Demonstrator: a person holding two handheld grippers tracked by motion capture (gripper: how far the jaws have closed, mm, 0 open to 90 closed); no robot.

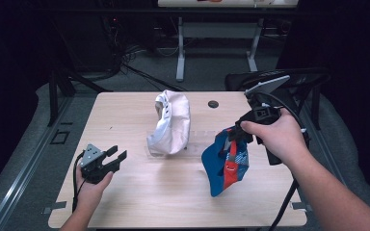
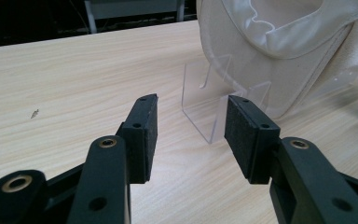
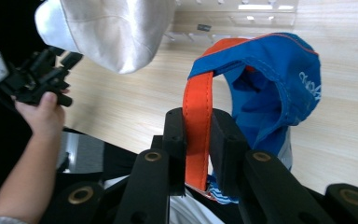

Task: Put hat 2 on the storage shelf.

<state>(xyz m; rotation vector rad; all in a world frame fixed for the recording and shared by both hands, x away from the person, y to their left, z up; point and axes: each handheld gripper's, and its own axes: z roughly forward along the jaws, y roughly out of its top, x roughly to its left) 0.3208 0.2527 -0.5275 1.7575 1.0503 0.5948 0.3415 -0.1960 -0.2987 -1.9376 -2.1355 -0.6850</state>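
We held the blue fabric cap (image 1: 224, 161) by its orange strap (image 3: 197, 126) in the right gripper (image 1: 235, 135), cap hanging lengthwise downward, left gripper (image 1: 116, 159) parted, empty.

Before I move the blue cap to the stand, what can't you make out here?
- Clear stand: its far slots are behind the white cap in the high view.
- Blue cap: lettering cut off by a fold, right gripper view.
- Dark round spot on the table: too small to identify.

Wooden table (image 1: 125, 115) — clear stand (image 2: 205, 105), black disc (image 1: 213, 104).
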